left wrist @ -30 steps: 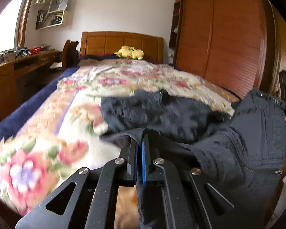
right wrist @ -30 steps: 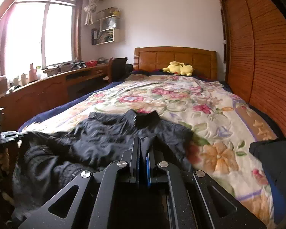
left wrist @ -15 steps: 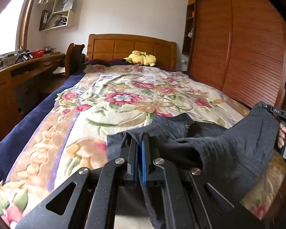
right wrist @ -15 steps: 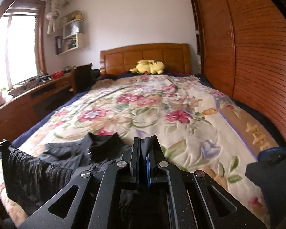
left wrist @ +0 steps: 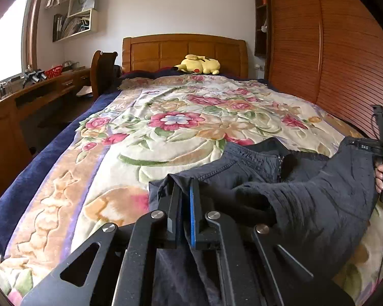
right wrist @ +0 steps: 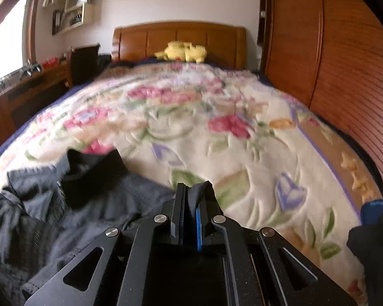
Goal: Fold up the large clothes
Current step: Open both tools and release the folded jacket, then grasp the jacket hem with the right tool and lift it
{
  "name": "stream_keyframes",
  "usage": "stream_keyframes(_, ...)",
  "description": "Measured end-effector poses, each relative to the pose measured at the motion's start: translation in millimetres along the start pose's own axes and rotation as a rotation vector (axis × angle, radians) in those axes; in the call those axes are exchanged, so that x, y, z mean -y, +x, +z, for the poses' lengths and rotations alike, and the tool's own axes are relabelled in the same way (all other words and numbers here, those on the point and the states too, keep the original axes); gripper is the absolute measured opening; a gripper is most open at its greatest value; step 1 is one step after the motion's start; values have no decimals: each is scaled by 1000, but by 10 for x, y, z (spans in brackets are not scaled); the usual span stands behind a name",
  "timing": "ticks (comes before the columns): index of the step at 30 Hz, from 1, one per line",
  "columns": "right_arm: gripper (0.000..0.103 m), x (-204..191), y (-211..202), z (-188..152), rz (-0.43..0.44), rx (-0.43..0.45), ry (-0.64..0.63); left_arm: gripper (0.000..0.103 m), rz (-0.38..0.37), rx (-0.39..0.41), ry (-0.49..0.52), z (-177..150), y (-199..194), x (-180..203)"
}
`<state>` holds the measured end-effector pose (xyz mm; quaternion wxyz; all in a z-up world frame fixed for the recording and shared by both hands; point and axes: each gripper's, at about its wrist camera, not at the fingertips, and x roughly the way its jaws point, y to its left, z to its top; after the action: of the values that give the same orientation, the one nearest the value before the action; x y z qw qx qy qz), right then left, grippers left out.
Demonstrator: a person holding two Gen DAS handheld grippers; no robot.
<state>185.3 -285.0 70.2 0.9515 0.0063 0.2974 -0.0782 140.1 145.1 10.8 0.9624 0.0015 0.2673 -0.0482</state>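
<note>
One dark garment point(left wrist: 306, 186) lies at the near end of the bed, in the lower right of the left wrist view and the lower left of the right wrist view, its collar and zip toward the headboard. It is bunched, not flat. The left tongs point(left wrist: 185, 193) are pressed together on a dark hem edge at lower centre of their frame; the right tongs point(right wrist: 191, 199) likewise pinch a fold of the same cloth at lower centre of theirs. The right tool also shows at the right edge of the left view, with cloth hanging up to it.

Risks, as I judge them: the fabric between the two grips sags in a loose heap, so laying it down now would trap creases. Each grip holds only a thin edge, and a sharp tug could pull it free. The right view is blurred, so its hold is harder to confirm.

Around it: one floral blanket point(left wrist: 191, 117) over the bed, one yellow plush toy point(left wrist: 200, 65) at the wooden headboard point(left wrist: 183, 51), one wardrobe point(left wrist: 344, 51) on the right, one desk point(left wrist: 38, 89) on the left.
</note>
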Motion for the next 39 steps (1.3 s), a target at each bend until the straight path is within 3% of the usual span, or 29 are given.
stream_keyframes(4, 13, 57, -89, -9, -12, -18, 17, 22, -27, -7, 9, -71, -128, 8)
stream_keyframes(5, 20, 95, -144, -5, -13, -18, 25, 24, -27, -1, 16, -104, -176, 18)
stream_keyframes(7, 46, 140, -284, -14, -39, -8, 20, 38, -32, 5, 26, -157, -247, 30)
stream_keyframes(8, 62, 141, -327, -35, -48, 1, 10, 40, -38, 6, 29, -189, -293, 33)
stream_keyframes(9, 67, 145, -413, -60, -58, 17, 1, 40, -44, 5, 29, -213, -335, 31)
stream_keyframes(11, 68, 148, -555, -100, -83, 35, -10, 40, -48, 3, 30, -238, -395, 36)
stream_keyframes(15, 68, 32, -827, -145, -49, 66, -24, 81, -71, 22, 27, -283, -518, 42)
stream_keyframes(22, 68, -659, -1141, -299, 171, 65, -128, 81, -72, 49, 16, -377, -670, 55)
stream_keyframes(30, 70, -1352, -1187, -586, 359, 14, -234, 81, -62, 59, 10, -432, -718, -28)
stream_keyframes(39, 74, -1637, -1059, -753, 379, -39, -325, 81, -39, 56, 16, -466, -682, -107)
